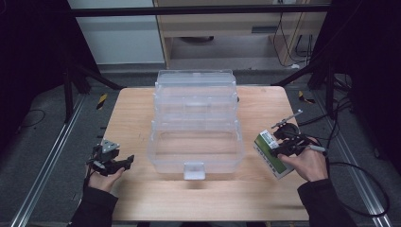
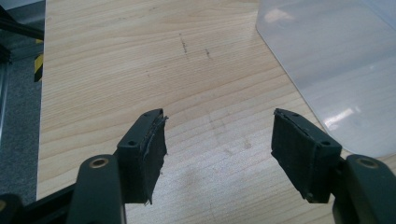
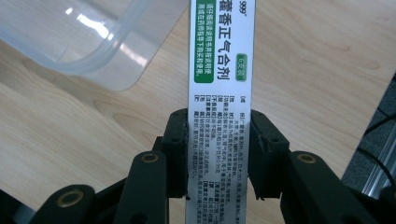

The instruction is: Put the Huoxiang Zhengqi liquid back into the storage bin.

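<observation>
The right gripper (image 1: pixel 283 147) is clamped on a small medicine box (image 1: pixel 271 155), white with green panels, at the right side of the counter (image 1: pixel 137 118), just beside the open clear plastic case (image 1: pixel 196 127). In the right gripper view the box (image 3: pixel 219 93) runs lengthwise away from the camera, with the jaws pressing on its two narrow long edges near the end closest to the hand.

It looks like a thin cardboard carton: light, fairly stiff along its length, but easy to crush if squeezed hard across its flat faces. The printed surface seems glossy, so it may slip a little under a loose grip. Holding it across the narrow edges, as now, seems sound; a hold nearer the middle would likely keep the far end from swinging.

The left gripper (image 2: pixel 219 140) hovers low over bare wood at the left of the counter, its jaws wide apart with nothing between them, a corner of the case (image 2: pixel 336 70) near it.

Whether the box rests on the counter or is lifted clear of it cannot be told. Its contents are hidden, the near end is cut off in the right gripper view, and the case's inner trays are hard to make out through the clear walls.
</observation>
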The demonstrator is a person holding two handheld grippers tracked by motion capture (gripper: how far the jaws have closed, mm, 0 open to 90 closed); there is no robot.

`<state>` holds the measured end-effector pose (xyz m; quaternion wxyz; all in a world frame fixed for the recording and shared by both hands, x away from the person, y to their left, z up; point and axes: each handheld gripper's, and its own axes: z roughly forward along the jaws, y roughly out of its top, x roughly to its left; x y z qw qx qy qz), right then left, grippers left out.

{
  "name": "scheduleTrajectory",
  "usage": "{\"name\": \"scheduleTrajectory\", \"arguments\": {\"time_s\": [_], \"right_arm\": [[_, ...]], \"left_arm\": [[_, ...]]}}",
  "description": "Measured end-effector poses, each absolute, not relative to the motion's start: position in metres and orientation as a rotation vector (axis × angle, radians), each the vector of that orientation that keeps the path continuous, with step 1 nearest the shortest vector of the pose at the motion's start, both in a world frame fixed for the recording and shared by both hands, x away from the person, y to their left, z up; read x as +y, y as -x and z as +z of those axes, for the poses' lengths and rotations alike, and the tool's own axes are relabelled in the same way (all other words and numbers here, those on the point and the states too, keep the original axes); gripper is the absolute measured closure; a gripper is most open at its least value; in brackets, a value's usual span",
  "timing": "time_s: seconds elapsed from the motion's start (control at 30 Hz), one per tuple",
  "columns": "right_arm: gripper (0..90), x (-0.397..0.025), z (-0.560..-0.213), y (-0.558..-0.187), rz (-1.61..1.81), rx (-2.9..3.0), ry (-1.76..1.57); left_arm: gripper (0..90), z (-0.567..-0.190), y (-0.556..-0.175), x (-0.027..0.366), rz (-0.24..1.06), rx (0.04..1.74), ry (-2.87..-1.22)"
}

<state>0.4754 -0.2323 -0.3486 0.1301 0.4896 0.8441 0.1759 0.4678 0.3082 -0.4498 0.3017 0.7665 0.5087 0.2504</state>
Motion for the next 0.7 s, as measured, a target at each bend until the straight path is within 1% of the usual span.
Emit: {"name": "scheduleTrajectory", "arguments": {"time_s": [0.27, 0.7], "right_arm": [[63.7, -0.235, -0.323, -0.473, 0.594, 2.402, -1.39], [63.8, -0.22, -0.289, -0.475, 0.674, 2.405, -1.24]], "left_arm": [[34.7, -0.449, -0.468, 0.309, 0.666, 1.351, -2.028], [35.3, -0.45, -0.468, 0.311, 0.669, 1.362, -2.021]]}}
